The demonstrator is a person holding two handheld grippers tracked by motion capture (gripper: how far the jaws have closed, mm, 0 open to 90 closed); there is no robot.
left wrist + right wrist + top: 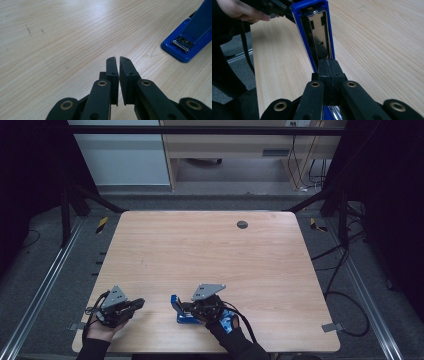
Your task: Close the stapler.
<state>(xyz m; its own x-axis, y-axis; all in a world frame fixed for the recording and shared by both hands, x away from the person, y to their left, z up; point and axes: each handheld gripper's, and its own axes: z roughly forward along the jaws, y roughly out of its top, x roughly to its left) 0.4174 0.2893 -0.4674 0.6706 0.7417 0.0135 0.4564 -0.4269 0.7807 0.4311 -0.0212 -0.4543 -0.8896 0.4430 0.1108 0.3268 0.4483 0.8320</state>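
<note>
The wooden counter is broad and bare, with a small dark round cap far back, and all the work sits at its near edge, close to the person. That nearness is the first risk, as I judge it: a shove toward the person could send things off the edge. The blue stapler rests there with its base on the counter and its top arm swung up and open, so the metal staple channel faces outward. The right claw has its jaws fully closed, pressed against or into the raised arm where it meets the hinge; whether they pinch any part of it I cannot tell. If the arm slips off them it could snap down, or the light base could skid or tip. The left claw lies just beside the stapler, jaws nearly closed on nothing, so nothing steadies the base. Loose staples could also spill from the open channel.
</note>
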